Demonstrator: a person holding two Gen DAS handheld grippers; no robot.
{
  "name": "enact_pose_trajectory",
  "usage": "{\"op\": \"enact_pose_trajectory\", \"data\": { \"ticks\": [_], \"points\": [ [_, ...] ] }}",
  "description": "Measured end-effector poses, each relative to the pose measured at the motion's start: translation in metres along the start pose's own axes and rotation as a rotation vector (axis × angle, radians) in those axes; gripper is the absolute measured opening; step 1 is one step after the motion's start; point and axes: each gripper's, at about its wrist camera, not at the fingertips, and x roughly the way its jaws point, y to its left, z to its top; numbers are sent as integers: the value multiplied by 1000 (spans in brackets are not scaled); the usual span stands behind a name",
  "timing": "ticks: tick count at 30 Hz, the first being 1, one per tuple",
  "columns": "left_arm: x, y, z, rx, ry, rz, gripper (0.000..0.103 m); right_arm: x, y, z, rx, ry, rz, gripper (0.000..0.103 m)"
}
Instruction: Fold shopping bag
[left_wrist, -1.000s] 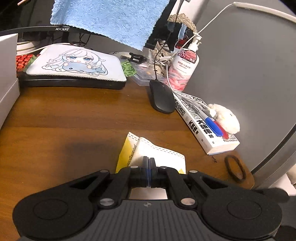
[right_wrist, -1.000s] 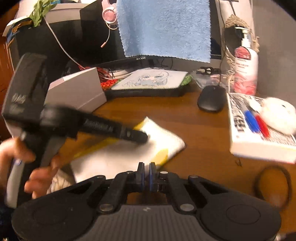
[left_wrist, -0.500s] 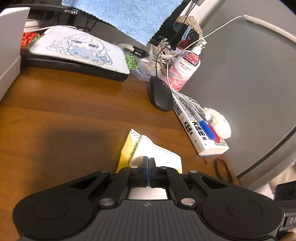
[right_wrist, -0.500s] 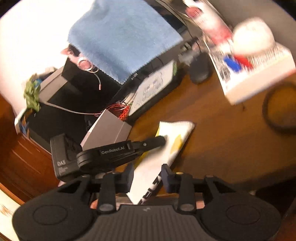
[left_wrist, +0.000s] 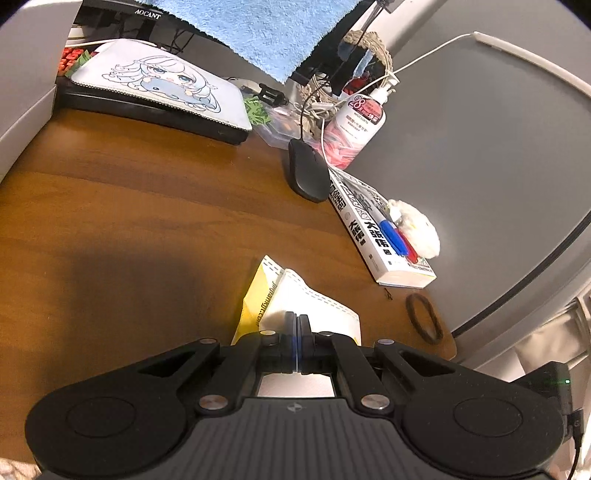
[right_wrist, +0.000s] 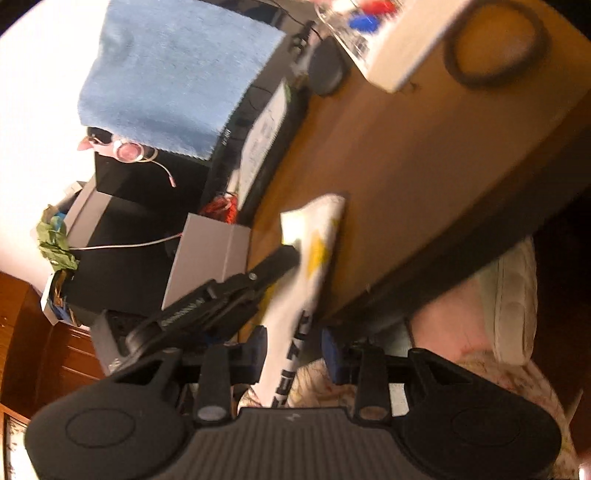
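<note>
Right gripper (right_wrist: 293, 354) has been rolled hard since 1 s ago: level then with jaws nearly together, now tilted steeply with jaws wide apart, straddling the near edge of the shopping bag (right_wrist: 314, 251). No grip on that edge is visible yet. Left gripper (left_wrist: 297, 332) has barely shifted; jaws are seen pressed together over the bag's near part. Whether paper is actually pinched between them cannot be told.

Judgement: a regrasp is being set up on the right for the next fold, with the left acting as the hold-down.

Bag location: flat on the wooden surface (left_wrist: 147, 221), near edge, partly folded, yellow and white.

View differences:
- Left wrist view: bag's far corner with serrated edge, plus book (left_wrist: 373, 236), mouse (left_wrist: 308, 171) and hair tie (left_wrist: 424, 318) to the right.
- Right wrist view, blurred: bag overhanging the surface edge between the open jaws, and the left gripper's body lying across the bag.
</note>
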Motion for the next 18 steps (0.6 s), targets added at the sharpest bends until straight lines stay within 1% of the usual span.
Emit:
{"op": "enact_pose_trajectory", "data": {
  "ticks": [3, 8, 10, 15, 17, 18],
  "points": [
    [-2, 2, 0, -11, 4, -2, 3, 3, -1, -1, 35, -2, 57, 33],
    [-3, 6, 0, -36, -6, -3, 3, 15, 2, 2, 57, 29, 89, 33],
    [-4, 9, 0, -56, -8, -9, 3, 22, 6, 3, 63, 25, 91, 33],
    [-6, 23, 0, -134, 3, -63, 3, 36, 10, 5, 69, 2, 60, 32],
    [-8, 23, 0, -130, -7, -54, 3, 40, 12, 7, 60, -11, 46, 27],
    [-9, 22, 1, -127, -12, -50, 3, 42, 13, 8, 46, -17, 29, 16]
  ]
}}
